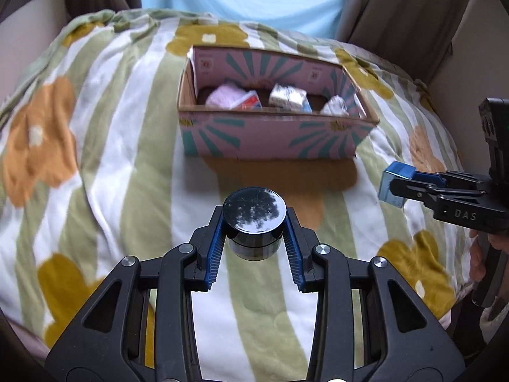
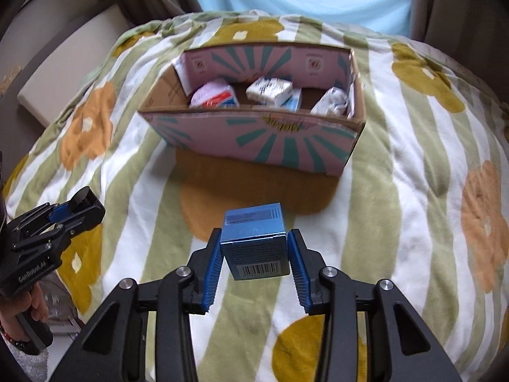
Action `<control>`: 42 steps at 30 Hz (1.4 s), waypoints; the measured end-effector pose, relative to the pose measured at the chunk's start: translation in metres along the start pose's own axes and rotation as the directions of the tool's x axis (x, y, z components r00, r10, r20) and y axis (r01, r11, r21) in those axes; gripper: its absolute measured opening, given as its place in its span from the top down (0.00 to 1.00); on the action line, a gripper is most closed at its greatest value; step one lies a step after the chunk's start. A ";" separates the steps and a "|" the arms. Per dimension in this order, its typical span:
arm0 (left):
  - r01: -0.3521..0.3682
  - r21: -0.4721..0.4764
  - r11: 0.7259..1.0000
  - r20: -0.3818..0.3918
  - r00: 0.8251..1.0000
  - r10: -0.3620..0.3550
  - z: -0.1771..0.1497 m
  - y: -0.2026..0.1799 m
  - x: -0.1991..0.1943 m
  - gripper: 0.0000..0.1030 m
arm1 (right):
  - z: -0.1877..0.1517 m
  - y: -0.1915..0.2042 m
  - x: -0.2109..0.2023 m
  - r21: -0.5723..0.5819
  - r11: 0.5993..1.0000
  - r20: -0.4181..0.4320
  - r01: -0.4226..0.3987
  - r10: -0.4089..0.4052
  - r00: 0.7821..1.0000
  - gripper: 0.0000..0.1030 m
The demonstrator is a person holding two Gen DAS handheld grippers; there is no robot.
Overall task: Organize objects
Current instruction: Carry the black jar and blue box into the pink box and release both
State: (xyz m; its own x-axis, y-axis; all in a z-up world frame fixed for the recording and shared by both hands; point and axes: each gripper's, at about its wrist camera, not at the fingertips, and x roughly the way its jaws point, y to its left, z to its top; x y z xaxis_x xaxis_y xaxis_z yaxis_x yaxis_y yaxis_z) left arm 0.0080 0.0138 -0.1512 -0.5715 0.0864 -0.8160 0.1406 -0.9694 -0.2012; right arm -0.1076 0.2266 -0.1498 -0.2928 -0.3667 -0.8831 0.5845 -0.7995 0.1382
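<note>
Mid-carry, both claws loaded and short of the box. Left claw (image 1: 254, 238) pinching a round black jar (image 1: 254, 227) by its sides, glossy lid up, blue pads pressed to either flank. Right claw (image 2: 254, 262) clamped on a small blue carton (image 2: 254, 242), barcode face toward the camera, held square between the pads. Both loads lifted clear of the flowered blanket (image 1: 95, 159), side by side, jar on the left and carton on the right, near each other but apart.

Ahead, farther along the bed: an open pink cardboard box (image 1: 270, 137) with teal sunburst print, resting on the blanket. Inside already, a pink-and-white packet (image 1: 229, 95) at the left, a white printed packet (image 1: 286, 95) in the middle with something light blue under its right edge, and a crumpled white wrapper (image 1: 334, 106) at the right. Floor of the box dark and partly bare between them, most plainly behind the near wall.

Step in hand, by the look of it: bringing the last loose things to the box. Next move likely calls for carrying each load forward and up over the near wall, then lowering into a bare patch before spreading the pads. Best done one at a time, since two claws over one narrow opening risk knocking each other. Jar smooth and round, so apt to roll or tip if dropped onto a packet; carton flat-sided and likelier to sit where set. Soft bedding under the box, so a nudge against the wall could shift it.
</note>
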 end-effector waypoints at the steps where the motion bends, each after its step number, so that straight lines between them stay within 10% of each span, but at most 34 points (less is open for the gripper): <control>1: -0.006 0.010 1.000 -0.001 1.000 0.006 0.011 0.002 -0.001 0.69 | 0.006 -0.001 -0.004 0.004 1.000 0.010 0.004 -0.004 1.000 0.64; 19: 0.020 0.132 0.991 0.004 1.000 -0.020 0.210 0.010 0.085 0.69 | 0.136 -0.009 0.019 0.065 0.998 0.104 -0.024 0.018 0.994 0.64; 42: 0.072 0.118 0.990 -0.174 0.983 -0.050 0.226 0.023 0.196 0.66 | 0.171 0.003 0.097 0.056 0.996 0.019 -0.068 0.067 0.998 0.64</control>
State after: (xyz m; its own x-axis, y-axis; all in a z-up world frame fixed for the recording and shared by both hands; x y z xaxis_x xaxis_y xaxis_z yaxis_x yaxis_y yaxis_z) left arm -0.2841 -0.0435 -0.1936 -0.4283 0.1738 -0.8868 0.0032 -0.9810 -0.1938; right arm -0.2633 0.1068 -0.1589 -0.2673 -0.4288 -0.8630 0.5601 -0.7978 0.2229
